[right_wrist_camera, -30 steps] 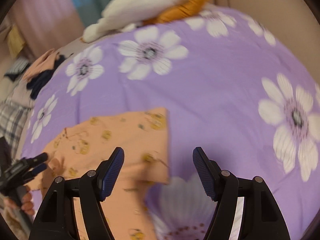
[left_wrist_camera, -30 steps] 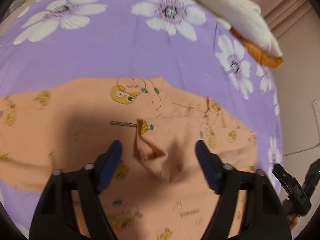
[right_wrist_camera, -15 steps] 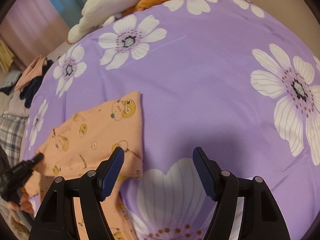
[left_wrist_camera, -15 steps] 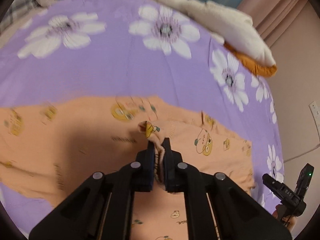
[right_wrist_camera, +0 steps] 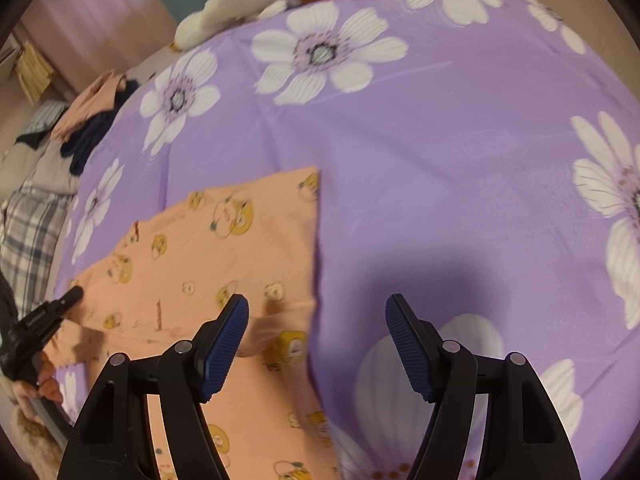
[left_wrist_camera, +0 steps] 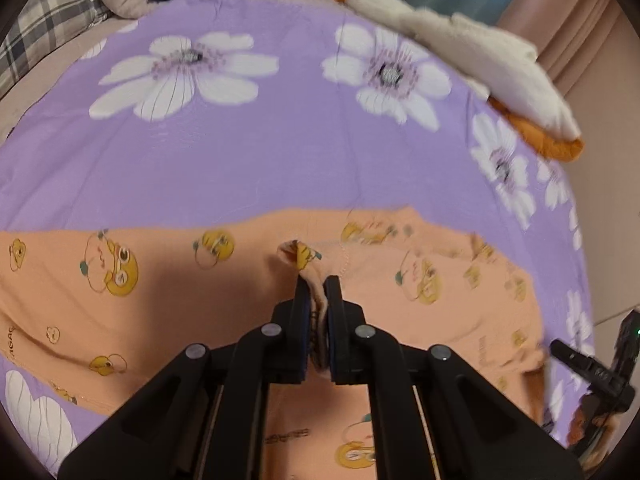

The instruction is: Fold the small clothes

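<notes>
On the purple floral bedsheet [left_wrist_camera: 248, 168], the peach garment [left_wrist_camera: 160, 292] stretches sideways, left hand-held gripper [left_wrist_camera: 316, 292] pinching its fold, right hand-held gripper [right_wrist_camera: 316, 312] wide, empty.

Wide bare stretch of purple flowered bedspread [right_wrist_camera: 460, 168] beyond and right of the peach garment [right_wrist_camera: 224, 256], flat and open to passage. Far edge blocked by a white-and-orange plush heap [left_wrist_camera: 472, 56]. Far left corner crowded with dark and peach clothes [right_wrist_camera: 96, 120] beside a plaid pillow [left_wrist_camera: 44, 28]. Wall close along the right bed edge.
</notes>
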Demonstrator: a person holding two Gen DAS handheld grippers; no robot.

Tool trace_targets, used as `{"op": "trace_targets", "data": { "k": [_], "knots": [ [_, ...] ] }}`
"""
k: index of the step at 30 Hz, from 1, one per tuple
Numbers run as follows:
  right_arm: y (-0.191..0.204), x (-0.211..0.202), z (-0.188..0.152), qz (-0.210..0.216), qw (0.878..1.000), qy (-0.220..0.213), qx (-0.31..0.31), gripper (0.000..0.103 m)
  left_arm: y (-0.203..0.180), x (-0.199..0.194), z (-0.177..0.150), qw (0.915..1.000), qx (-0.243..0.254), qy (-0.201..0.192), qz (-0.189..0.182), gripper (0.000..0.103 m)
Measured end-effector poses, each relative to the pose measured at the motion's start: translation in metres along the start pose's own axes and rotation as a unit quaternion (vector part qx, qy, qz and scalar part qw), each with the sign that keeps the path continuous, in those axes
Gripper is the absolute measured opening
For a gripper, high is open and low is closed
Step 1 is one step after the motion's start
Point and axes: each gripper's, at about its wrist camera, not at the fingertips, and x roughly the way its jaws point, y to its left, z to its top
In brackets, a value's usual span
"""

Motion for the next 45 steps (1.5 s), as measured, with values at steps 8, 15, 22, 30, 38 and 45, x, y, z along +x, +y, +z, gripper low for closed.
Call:
{"op": "trace_targets", "data": {
  "k": [8, 15, 22, 30, 38, 45],
  "knots": [
    [0.015, 0.022, -0.009, 0.018, 0.999, 0.043, -0.014, 0.052, 0.012, 0.005, -0.009, 0.9996, -0.012, -0.002, 0.024, 0.006],
    [0.017, 0.019, -0.013, 0.019, 0.999, 0.035, -0.037, 0.01, 0.014, 0.013, -0.015, 0.9993, -0.008, 0.003, 0.037, 0.006],
    [0.012, 0.013, -0.016, 0.015, 0.999, 0.024, -0.043, 0.008, 0.017, 0.017, -0.016, 0.9992, -0.011, 0.009, 0.038, 0.007],
    [0.015, 0.025, -0.019, -0.013, 0.998, 0.027, -0.057, 0.006, 0.021, 0.016, -0.011, 0.9994, -0.007, 0.016, 0.028, 0.01],
    [0.016, 0.004, -0.001, -0.047, 0.997, 0.017, -0.066, 0.058, 0.034, -0.01, 0.014, 0.9994, -0.035, 0.003, 0.0, 0.011],
    [0.011, 0.013, 0.044, -0.018, 0.999, -0.003, -0.033, 0.06, 0.015, 0.007, 0.014, 0.9984, -0.032, 0.028, -0.037, 0.028]
  ]
}}
